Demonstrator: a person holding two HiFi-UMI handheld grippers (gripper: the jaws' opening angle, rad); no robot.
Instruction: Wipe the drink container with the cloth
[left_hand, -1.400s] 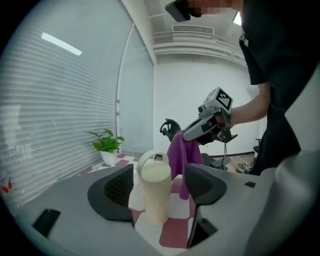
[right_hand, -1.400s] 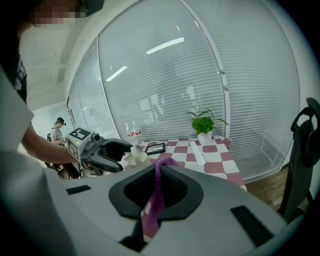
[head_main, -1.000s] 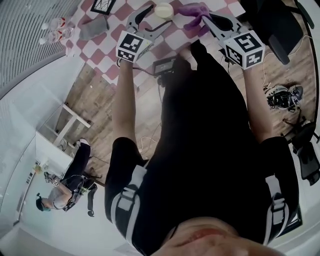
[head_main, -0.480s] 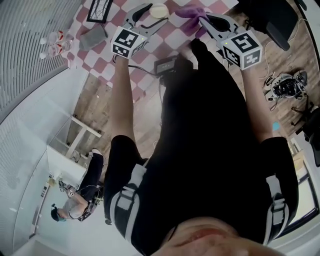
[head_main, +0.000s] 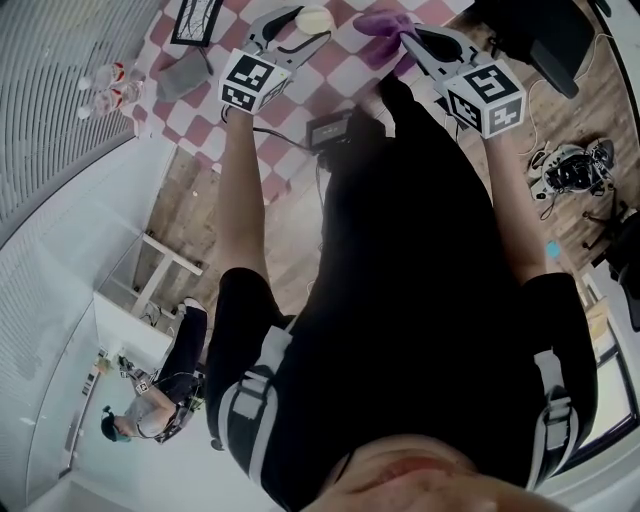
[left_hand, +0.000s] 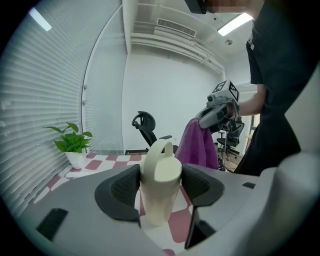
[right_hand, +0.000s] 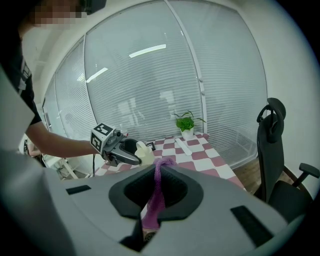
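Left claw (head_main: 306, 28) is closing round the upright bottle (left_hand: 159, 192) on the worktop (head_main: 200, 105), pads not quite pressing. Bare worktop lies beyond. Just beside, the right claw (head_main: 408, 38) is clenched on the hanging cloth (head_main: 380, 22). Only the gripper views show the plant (right_hand: 187, 122).

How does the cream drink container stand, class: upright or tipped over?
Upright: the drink container stands on its base on the checkered table, lid and handle loop on top, between the closing jaws of the left tongs.
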